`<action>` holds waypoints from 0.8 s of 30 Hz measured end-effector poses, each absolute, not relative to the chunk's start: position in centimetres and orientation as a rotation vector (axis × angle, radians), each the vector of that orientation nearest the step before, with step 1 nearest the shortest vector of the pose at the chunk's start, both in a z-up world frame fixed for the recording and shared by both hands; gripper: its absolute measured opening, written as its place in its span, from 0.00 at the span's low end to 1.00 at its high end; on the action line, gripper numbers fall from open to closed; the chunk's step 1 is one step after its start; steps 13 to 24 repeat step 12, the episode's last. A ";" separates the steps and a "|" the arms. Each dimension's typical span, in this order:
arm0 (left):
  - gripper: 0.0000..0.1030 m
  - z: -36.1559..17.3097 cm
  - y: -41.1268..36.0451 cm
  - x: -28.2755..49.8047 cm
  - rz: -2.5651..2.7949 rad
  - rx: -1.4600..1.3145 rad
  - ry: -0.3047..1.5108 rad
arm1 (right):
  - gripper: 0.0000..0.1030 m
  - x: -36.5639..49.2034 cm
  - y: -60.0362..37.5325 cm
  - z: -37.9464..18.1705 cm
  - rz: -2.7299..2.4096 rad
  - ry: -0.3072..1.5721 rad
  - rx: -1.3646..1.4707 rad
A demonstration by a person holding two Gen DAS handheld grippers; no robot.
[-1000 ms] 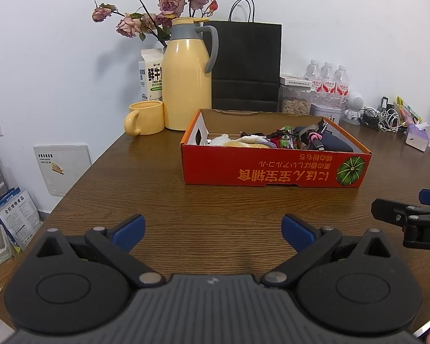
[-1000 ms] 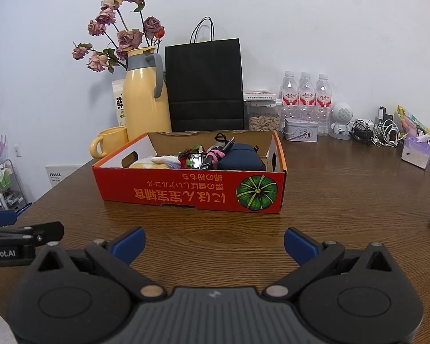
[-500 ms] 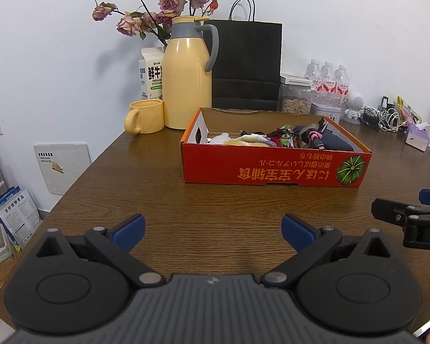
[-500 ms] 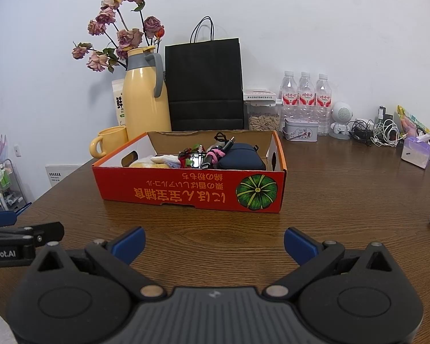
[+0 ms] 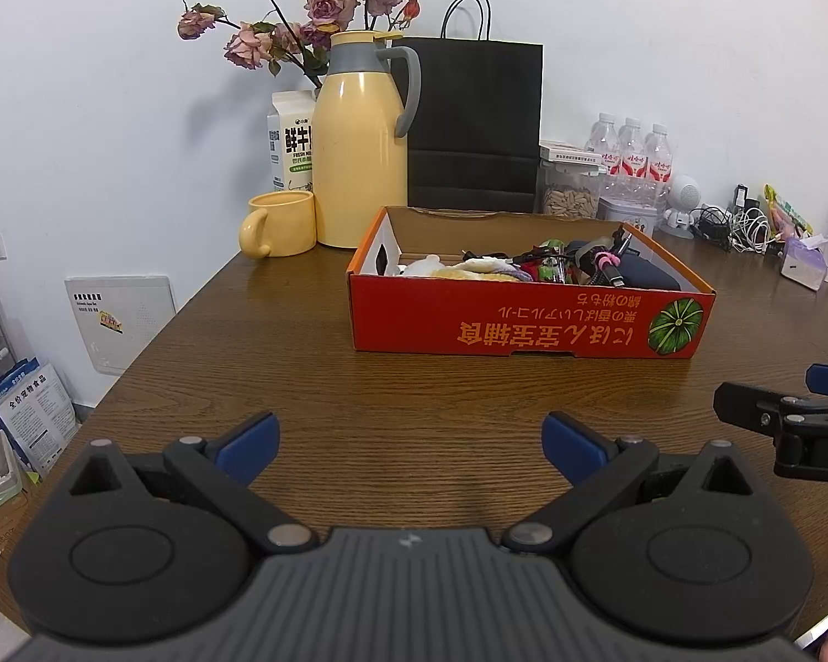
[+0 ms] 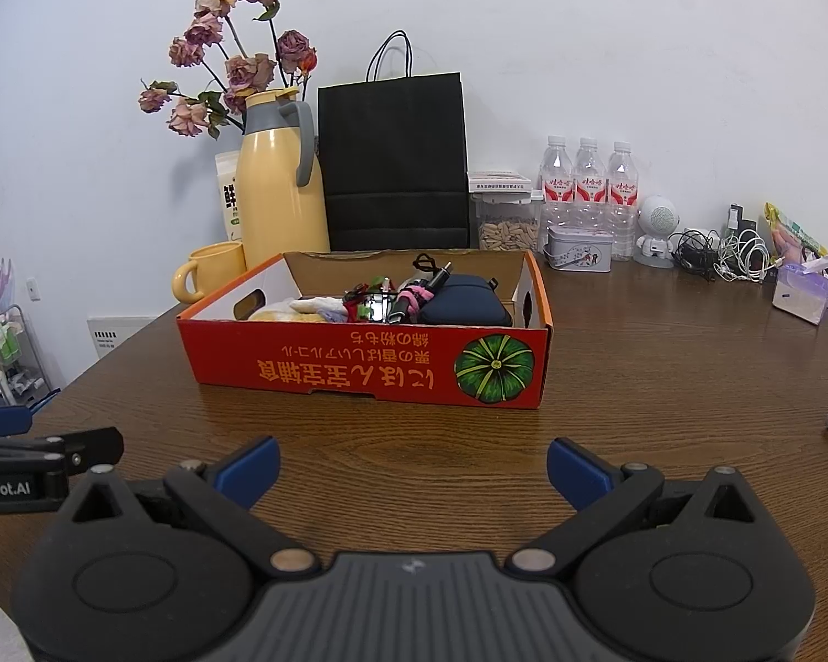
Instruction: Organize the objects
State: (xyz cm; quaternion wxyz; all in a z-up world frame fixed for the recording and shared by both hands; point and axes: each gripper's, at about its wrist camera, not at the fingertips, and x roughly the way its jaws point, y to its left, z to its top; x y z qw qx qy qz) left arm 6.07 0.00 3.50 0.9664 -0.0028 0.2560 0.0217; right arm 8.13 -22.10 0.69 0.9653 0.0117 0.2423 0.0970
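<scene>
A red cardboard box (image 5: 524,325) (image 6: 359,358) with a pumpkin picture stands on the brown wooden table (image 5: 314,386). Inside lie a navy pouch (image 6: 463,303), a pink-wrapped cable (image 6: 414,295), white and yellow cloth (image 6: 303,309) and other small items. My left gripper (image 5: 411,444) hovers open over bare table, well short of the box, nothing between its blue pads. My right gripper (image 6: 411,463) is likewise open and empty, in front of the box. Each gripper shows at the edge of the other's view.
Behind the box stand a yellow thermos jug (image 5: 359,154) with dried roses, a yellow mug (image 5: 279,223), a milk carton (image 5: 290,143), a black paper bag (image 6: 394,160), a seed jar (image 6: 505,220) and three water bottles (image 6: 588,187). Cables (image 6: 728,254) and a tissue pack (image 6: 800,292) lie far right.
</scene>
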 end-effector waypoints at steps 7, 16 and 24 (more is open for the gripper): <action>1.00 3.3 -0.1 5.9 0.042 -0.005 0.519 | 1.00 8.1 -22.1 0.7 0.196 0.491 0.023; 1.00 3.2 -0.2 5.9 0.048 -0.006 0.521 | 1.00 8.1 -22.1 0.7 0.196 0.490 0.024; 1.00 3.2 -0.2 5.9 0.048 -0.006 0.521 | 1.00 8.1 -22.1 0.7 0.196 0.490 0.024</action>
